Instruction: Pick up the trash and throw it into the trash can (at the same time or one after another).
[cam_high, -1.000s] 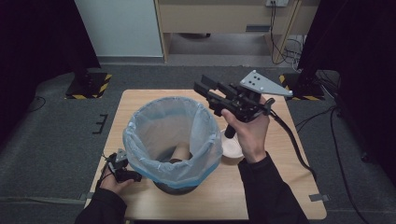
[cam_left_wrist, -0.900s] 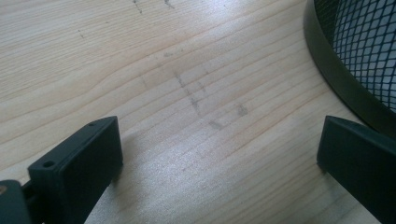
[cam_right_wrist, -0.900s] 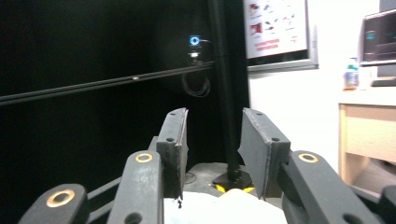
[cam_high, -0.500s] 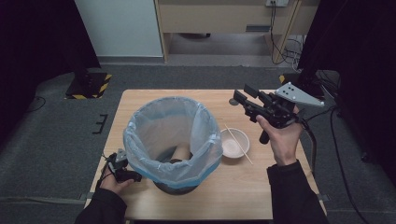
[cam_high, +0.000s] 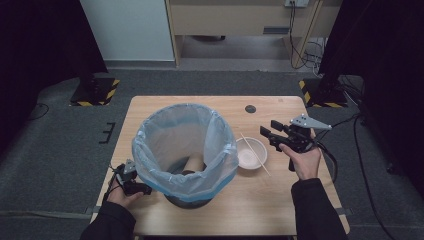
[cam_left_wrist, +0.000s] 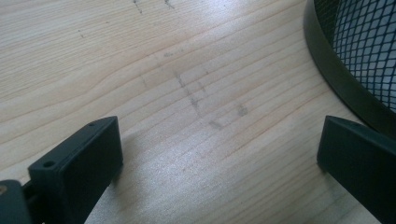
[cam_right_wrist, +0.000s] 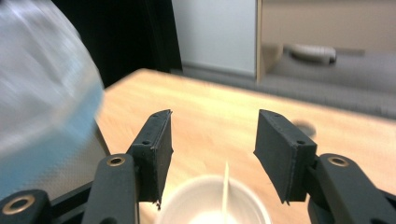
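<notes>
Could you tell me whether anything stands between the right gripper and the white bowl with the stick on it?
Nothing visible does: the right gripper, jaws open, hangs beside the white bowl, apart from it.

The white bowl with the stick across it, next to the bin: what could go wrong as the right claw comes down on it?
The stick lies loose across the white bowl, so the right claw, its jaws just opening and empty, might knock it onto the table. The bowl sits close to the lined bin, so a nudge could push it against the bag. Lifted tilted, the bowl could shed the stick.
</notes>
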